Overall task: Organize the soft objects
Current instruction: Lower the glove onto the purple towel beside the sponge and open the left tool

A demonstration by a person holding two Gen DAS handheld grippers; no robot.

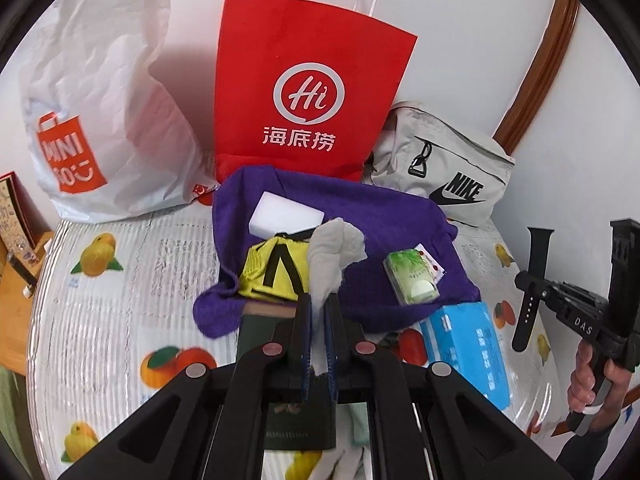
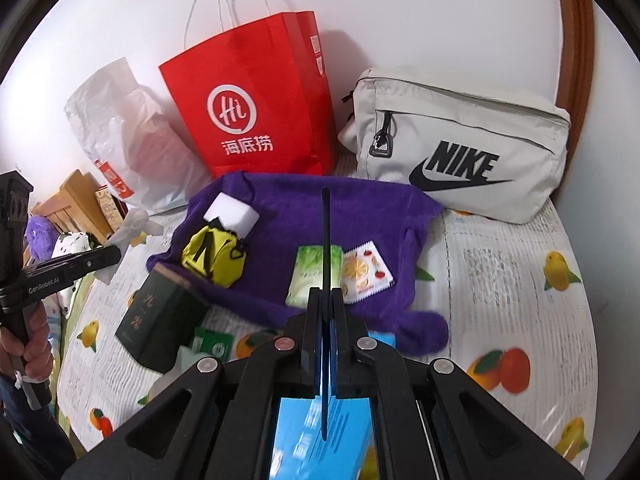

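While the left hand-held gripper (image 1: 318, 300) pinches a grey cloth (image 1: 334, 252) over the purple towel (image 1: 360, 216) and the right hand-held gripper (image 2: 326, 294) clamps a black strap (image 2: 326, 236), bare fruit-print bed (image 2: 500, 264) lies open rightward.

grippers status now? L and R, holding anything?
Left gripper: shut on a grey cloth.
Right gripper: shut on a black watch strap.

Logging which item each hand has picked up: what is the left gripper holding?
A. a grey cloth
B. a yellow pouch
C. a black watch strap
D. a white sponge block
A: the left gripper is shut on the grey cloth; the black watch strap is in the right gripper.
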